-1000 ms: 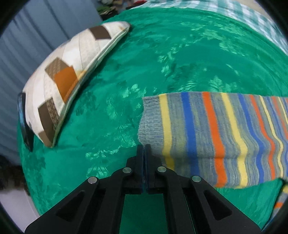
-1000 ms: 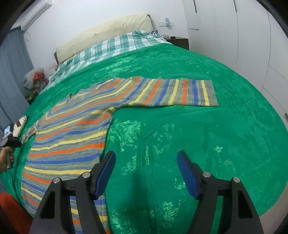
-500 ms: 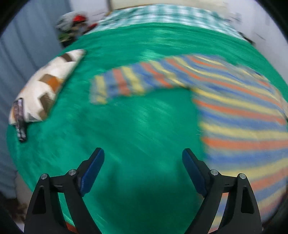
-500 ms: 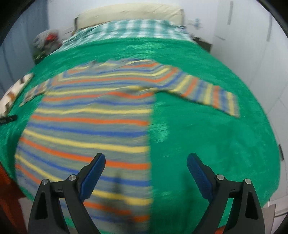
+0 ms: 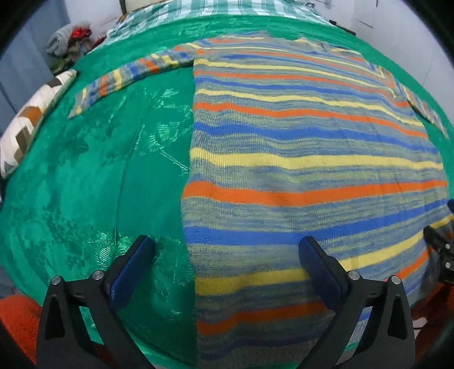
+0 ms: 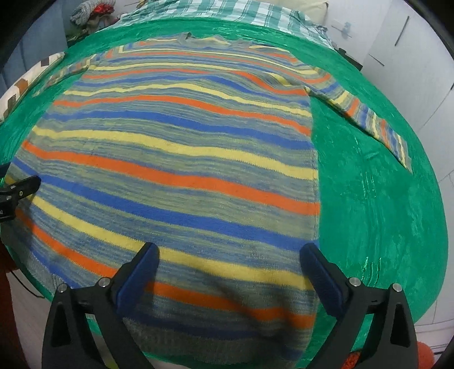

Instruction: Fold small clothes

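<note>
A striped knit sweater [image 5: 298, 159] [image 6: 176, 170] in grey, blue, orange and yellow lies flat on the green bed cover [image 5: 99, 170], both sleeves spread out sideways. My left gripper [image 5: 227, 244] hovers over the sweater's lower left side edge; its jaws are opening wide and press on nothing. My right gripper [image 6: 229, 249] hangs over the lower right part of the body near the hem, jaws also opening, pads apart from the knit. The left sleeve [image 5: 127, 73] and the right sleeve [image 6: 369, 119] lie on the cover. The right gripper's black frame [image 5: 441, 249] shows at the picture's edge.
A patchwork pillow [image 5: 31, 113] lies at the bed's left edge. A plaid blanket [image 6: 241, 11] covers the head end, with a heap of clothes [image 5: 68, 39] beyond it. White cupboards [image 6: 411, 56] stand to the right. Something orange [image 5: 17, 318] sits below the bed's near edge.
The left gripper was shut beside the sleeve cuff; it has opened wide and swung over to the sweater's lower left edge. The right gripper widened and moved from bare cover onto the sweater's body.
</note>
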{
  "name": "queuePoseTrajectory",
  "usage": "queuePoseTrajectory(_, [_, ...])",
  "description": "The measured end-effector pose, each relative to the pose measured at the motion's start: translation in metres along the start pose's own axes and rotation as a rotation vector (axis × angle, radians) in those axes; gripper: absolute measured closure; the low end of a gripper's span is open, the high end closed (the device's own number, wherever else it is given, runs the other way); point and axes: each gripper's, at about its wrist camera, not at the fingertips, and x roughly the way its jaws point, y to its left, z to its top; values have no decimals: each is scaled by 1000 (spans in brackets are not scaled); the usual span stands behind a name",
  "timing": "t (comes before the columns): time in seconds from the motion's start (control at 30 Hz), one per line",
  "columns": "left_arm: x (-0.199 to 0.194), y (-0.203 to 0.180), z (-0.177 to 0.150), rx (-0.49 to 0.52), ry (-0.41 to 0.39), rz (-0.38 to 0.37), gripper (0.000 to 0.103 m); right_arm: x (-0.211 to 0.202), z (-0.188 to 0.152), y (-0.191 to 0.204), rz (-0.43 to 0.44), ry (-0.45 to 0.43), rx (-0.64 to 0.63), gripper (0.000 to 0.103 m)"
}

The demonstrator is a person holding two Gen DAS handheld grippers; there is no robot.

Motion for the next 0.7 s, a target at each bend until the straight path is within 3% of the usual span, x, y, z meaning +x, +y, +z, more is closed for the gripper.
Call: queuePoseTrajectory(0.7, [6, 4, 3, -5, 11, -5, 0, 3, -1, -1, -3, -20, 12, 1])
